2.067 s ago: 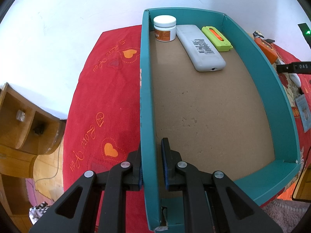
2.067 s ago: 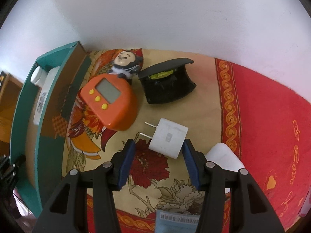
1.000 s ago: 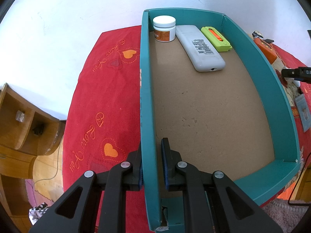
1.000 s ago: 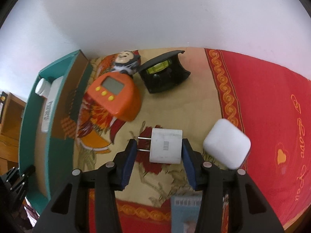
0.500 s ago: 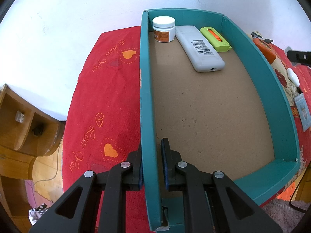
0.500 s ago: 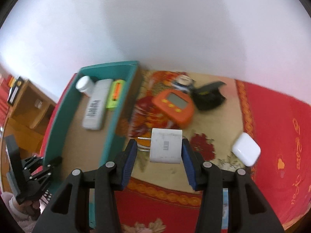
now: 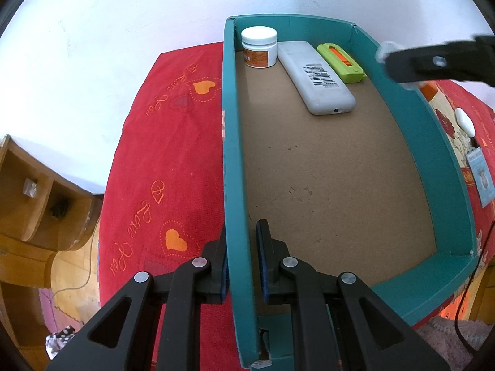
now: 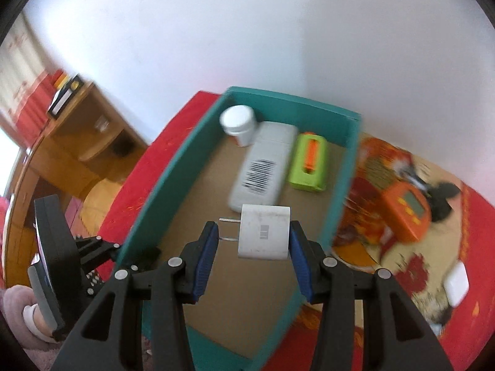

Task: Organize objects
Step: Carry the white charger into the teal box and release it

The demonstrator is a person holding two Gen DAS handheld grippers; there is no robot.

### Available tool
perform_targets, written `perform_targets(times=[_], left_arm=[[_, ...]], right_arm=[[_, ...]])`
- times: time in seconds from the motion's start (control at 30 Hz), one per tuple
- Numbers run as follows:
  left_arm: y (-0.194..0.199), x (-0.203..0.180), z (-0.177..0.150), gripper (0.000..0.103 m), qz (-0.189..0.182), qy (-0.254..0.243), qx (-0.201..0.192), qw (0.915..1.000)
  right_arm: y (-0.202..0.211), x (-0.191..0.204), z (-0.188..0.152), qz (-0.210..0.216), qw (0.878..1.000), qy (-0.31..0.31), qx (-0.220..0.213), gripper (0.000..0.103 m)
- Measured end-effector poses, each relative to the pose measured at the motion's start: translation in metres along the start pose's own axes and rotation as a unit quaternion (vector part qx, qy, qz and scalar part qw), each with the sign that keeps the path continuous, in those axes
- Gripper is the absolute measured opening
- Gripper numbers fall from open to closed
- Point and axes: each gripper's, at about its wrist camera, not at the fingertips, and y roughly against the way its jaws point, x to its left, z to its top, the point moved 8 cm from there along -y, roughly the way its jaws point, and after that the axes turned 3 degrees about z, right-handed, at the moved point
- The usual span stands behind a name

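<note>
Jar point(image 7: 259, 47), remote point(image 7: 315, 77), cutter point(image 7: 341, 62) in box point(image 7: 235, 160)

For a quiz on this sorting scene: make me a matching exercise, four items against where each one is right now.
Items:
1. white two-pin plug adapter
2. white-lidded round jar
3. orange digital timer
4. teal box side wall

Places:
A. on the patterned cloth outside the box
B. clamped by the left gripper
C. held in the right gripper above the box
D. in the box's far corner, beside the grey remote control

Pairs: 1-C, 2-D, 3-A, 4-B
</note>
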Motion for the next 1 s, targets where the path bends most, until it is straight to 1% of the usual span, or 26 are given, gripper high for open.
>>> perform_targets(times=[0.13, 0.33, 0.57, 0.73, 0.87, 1.0], left_arm=[[0.0, 0.0, 0.0, 0.014, -0.001, -0.001, -0.001, 1.0], [0.0, 0.0, 0.0, 0.014, -0.002, -0.001, -0.002, 1.0], [-0.002, -0.001, 0.001, 0.014, -0.003, -0.003, -0.003, 1.0], [-0.002, -0.001, 0.001, 0.014, -0.002, -0.003, -0.003, 1.0], [-0.002, -0.001, 0.0, 0.014, -0.002, -0.004, -0.003, 1.0], [-0.002, -0.001, 0.001, 0.014, -0.003, -0.005, -0.003, 1.0]], right_arm=[[-0.023, 0.018, 0.013, 0.011, 0.999, 0.034, 0.018, 0.046], [-0.057, 0.029, 0.029, 0.017, 0.997, 0.068, 0.033, 0.046], [-0.086, 0.043, 0.049, 0.045, 0.989, 0.129, 0.053, 0.046], [-0.102, 0.049, 0.056, 0.047, 0.98, 0.177, 0.072, 0.046], [-0.109, 0.053, 0.058, 0.046, 0.976, 0.199, 0.081, 0.046], [-0.119, 0.054, 0.057, 0.035, 0.971, 0.218, 0.091, 0.046]])
